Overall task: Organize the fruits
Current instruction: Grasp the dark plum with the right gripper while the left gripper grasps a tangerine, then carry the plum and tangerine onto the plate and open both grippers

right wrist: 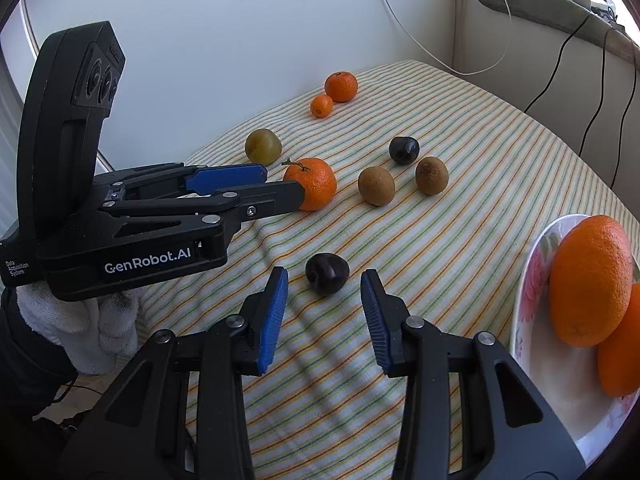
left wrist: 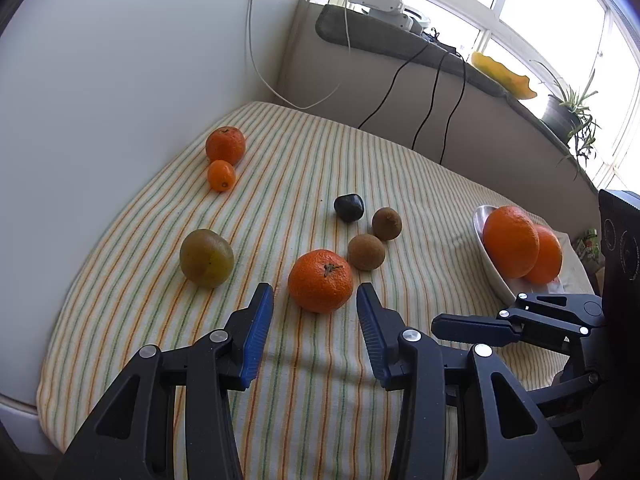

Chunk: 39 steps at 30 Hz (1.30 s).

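Observation:
My left gripper [left wrist: 315, 296] is open, its fingers on either side of a mandarin [left wrist: 321, 281] on the striped cloth; it also shows in the right wrist view [right wrist: 280, 184] beside the same mandarin [right wrist: 314, 182]. My right gripper [right wrist: 324, 284] is open just short of a dark plum [right wrist: 327, 273]; its fingers [left wrist: 468, 326] show at the right in the left wrist view. Two kiwis [left wrist: 366, 252] [left wrist: 387, 223], a second dark plum [left wrist: 349, 207], a green-yellow plum [left wrist: 206, 258], another mandarin [left wrist: 225, 145] and a kumquat [left wrist: 221, 175] lie on the cloth. A white plate [right wrist: 532, 300] holds two oranges [right wrist: 590, 286].
The striped cloth [left wrist: 304, 168] covers the table, which meets a white wall on the left. Cables [left wrist: 432, 92] hang from a ledge behind. A potted plant [left wrist: 568, 112] and a yellow dish [left wrist: 504, 74] stand on the windowsill.

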Available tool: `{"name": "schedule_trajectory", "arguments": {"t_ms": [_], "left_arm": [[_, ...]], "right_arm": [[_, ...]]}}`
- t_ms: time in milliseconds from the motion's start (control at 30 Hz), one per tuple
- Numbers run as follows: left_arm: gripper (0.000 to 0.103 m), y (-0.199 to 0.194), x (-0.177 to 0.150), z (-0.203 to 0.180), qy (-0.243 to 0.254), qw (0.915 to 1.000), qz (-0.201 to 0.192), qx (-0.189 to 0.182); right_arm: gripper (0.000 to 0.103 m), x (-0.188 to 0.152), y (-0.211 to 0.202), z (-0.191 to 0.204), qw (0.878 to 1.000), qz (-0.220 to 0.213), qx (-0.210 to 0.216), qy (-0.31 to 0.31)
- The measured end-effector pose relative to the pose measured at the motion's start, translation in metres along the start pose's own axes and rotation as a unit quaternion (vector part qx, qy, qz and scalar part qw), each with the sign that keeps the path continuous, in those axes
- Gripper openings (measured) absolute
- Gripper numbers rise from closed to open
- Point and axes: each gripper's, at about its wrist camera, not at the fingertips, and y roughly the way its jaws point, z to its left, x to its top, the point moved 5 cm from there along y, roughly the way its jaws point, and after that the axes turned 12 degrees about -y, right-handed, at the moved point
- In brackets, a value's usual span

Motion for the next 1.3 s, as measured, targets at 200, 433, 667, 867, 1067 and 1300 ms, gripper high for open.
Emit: {"name": "schedule_trajectory", "arguments": {"t_ms": [200,433,667,867,1067,1300], "left_arm": [[0.042,0.01,0.003,-0.002,0.006,0.9999,0.008,0.005],[0.038,0.019,0.003,-0.002,0.005,0.9998,0.019,0.007],[0.037,0.02,0.001,-0.003,0.004,0.9998,0.019,0.008],[0.036,0.015,0.001,-0.002,0.001,0.9999,0.015,0.006],[0.036,0.004,-0.003,-0.008,0.0,1.0,0.008,-0.005],[0.036,-0.007,-0.006,-0.023,0.006,0.9997,0.003,-0.023]], "right_arm": [[0.037,0.002,0.005,0.0,1.0,0.007,0.0,-0.005],[0.029,0.004,0.012,0.001,1.0,0.016,-0.001,-0.008],[0.025,0.005,0.011,-0.001,1.0,0.014,0.0,-0.004],[0.025,0.004,0.005,-0.002,1.0,0.007,0.004,0.0],[0.025,0.002,-0.014,-0.008,1.0,-0.009,0.005,0.006],[0.025,-0.007,-0.043,-0.018,0.999,-0.028,-0.002,0.02]]}}
